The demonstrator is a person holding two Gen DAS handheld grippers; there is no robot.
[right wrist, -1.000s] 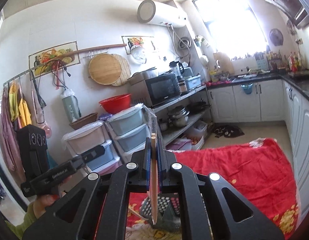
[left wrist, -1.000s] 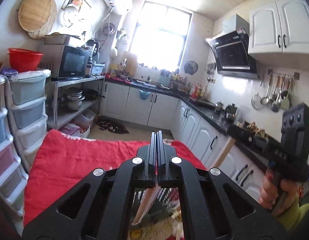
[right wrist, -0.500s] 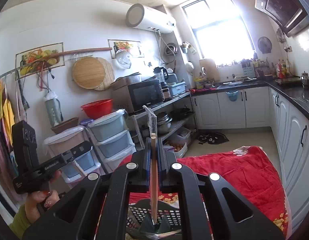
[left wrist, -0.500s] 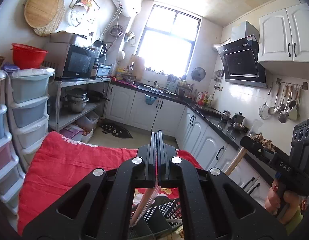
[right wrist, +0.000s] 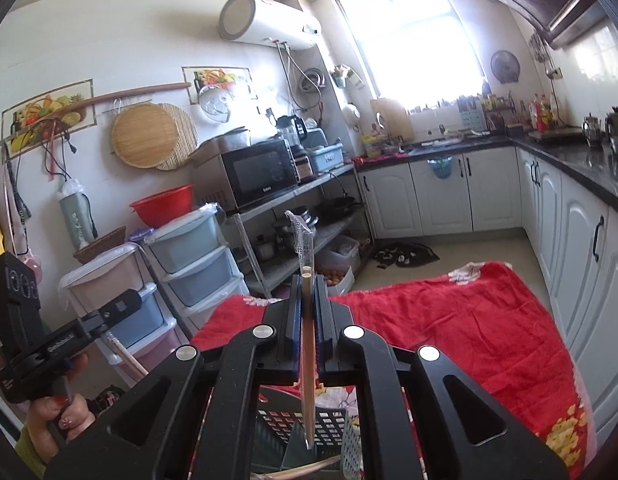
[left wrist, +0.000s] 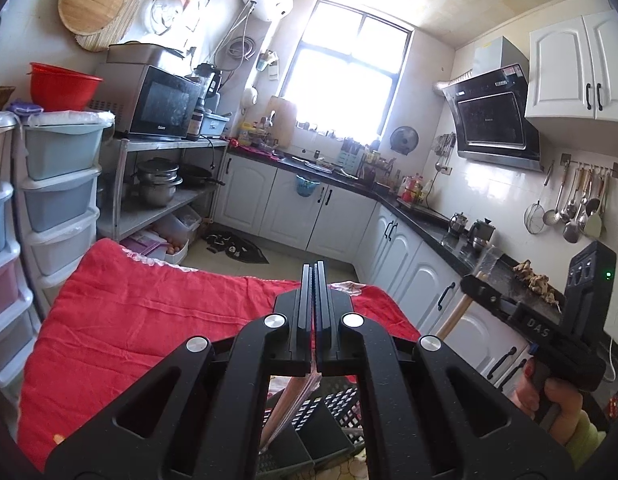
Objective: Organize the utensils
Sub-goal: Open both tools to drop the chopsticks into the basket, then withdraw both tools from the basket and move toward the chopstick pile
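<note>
My left gripper [left wrist: 314, 276] is shut on a pack of chopsticks in a clear sleeve [left wrist: 287, 408] that hangs below the jaws, over a dark slotted utensil basket [left wrist: 329, 416]. My right gripper [right wrist: 307, 284] is shut on wrapped wooden chopsticks [right wrist: 307, 360]; their clear wrapper sticks up past the fingertips and their lower end hangs over the basket [right wrist: 301, 428]. The right gripper also shows in the left wrist view [left wrist: 475, 284], to the right, and the left gripper in the right wrist view [right wrist: 121, 308], to the left.
The basket stands on a table under a red cloth [left wrist: 149, 312] with flower print [right wrist: 565, 428]. Stacked plastic drawers [left wrist: 57, 184] and a metal shelf with a microwave [left wrist: 157, 108] stand to the left. White cabinets and a dark counter [left wrist: 429, 216] run along the right.
Both grippers have tilted and risen a little, so more of the basket shows below each. Each stays shut on its chopsticks.
</note>
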